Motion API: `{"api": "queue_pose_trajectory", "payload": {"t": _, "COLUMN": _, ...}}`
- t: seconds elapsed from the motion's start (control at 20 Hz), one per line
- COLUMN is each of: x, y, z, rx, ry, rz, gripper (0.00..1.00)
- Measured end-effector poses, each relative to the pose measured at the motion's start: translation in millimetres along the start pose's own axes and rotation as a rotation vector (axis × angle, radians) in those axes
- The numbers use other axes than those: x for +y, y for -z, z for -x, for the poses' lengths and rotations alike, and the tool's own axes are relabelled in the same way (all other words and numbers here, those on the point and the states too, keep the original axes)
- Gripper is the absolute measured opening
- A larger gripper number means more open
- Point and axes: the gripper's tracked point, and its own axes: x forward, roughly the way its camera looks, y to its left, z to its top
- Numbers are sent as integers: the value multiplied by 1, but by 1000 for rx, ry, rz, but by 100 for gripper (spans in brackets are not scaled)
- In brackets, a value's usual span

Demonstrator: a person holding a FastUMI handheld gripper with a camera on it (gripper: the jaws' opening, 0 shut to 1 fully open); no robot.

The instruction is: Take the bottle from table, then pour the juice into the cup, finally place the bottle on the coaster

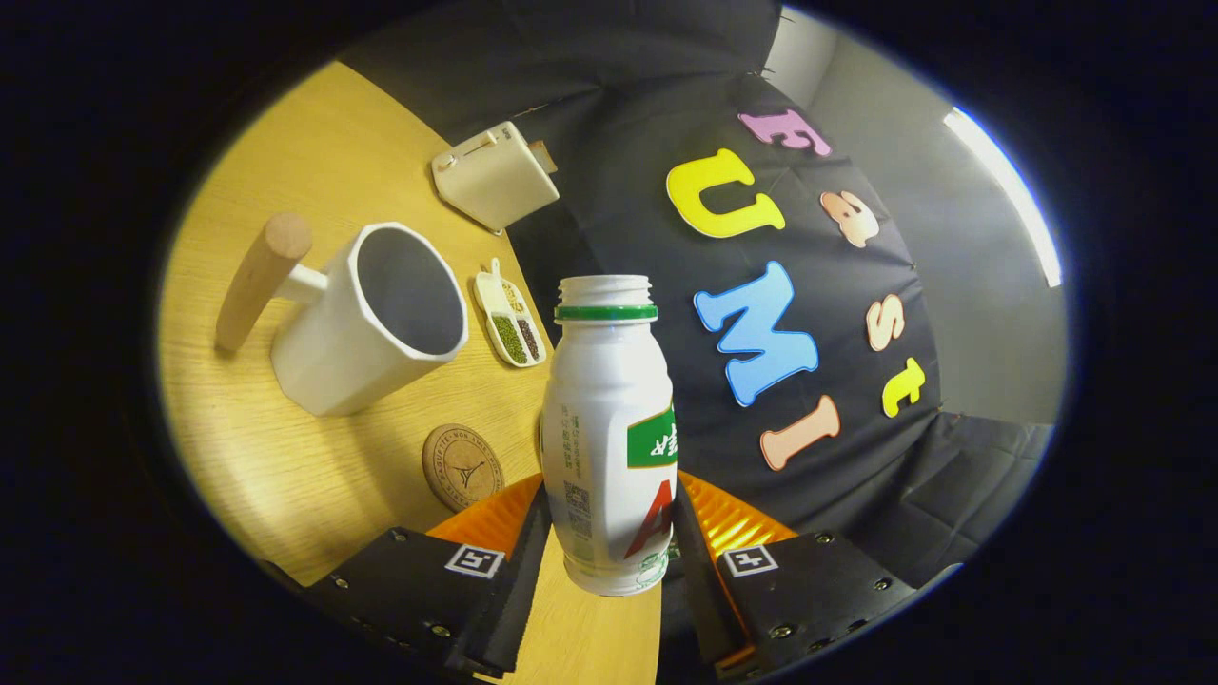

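My gripper [609, 533] is shut on a white plastic bottle [609, 428] with a green neck ring and no cap, both fingers pressing on its lower body. The bottle is lifted off the wooden table [285, 457] and the whole view is rolled, so the tabletop looks steeply tilted. A white faceted cup [366, 323] with a wooden handle [259, 278] stands on the table beyond the fingers, its open mouth turned toward the bottle's neck, a short gap between them. A round cork coaster [463, 467] lies on the table between the cup and my fingers, beside the bottle.
A small white dish [511, 319] with green and dark grains lies just past the cup, near the table's edge. Further back stands a white toaster [495, 176] with a slice in its slot. The booth's black cloth wall rises behind the bottle.
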Motion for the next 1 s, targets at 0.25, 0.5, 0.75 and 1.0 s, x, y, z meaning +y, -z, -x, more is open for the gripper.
{"api": "queue_pose_trajectory", "payload": {"t": 0.25, "x": 0, "y": -4, "z": -1, "rx": -6, "ry": 20, "rz": 102, "gripper": 68}}
{"api": "queue_pose_trajectory", "payload": {"t": 0.5, "x": -8, "y": -8, "z": 2, "rx": -10, "ry": 56, "rz": 207, "gripper": 69}}
{"api": "queue_pose_trajectory", "payload": {"t": 0.75, "x": -13, "y": -11, "z": 3, "rx": -18, "ry": 84, "rz": 296, "gripper": 68}}
{"api": "queue_pose_trajectory", "payload": {"t": 1.0, "x": -16, "y": -14, "z": 3, "rx": -27, "ry": 99, "rz": 353, "gripper": 68}}
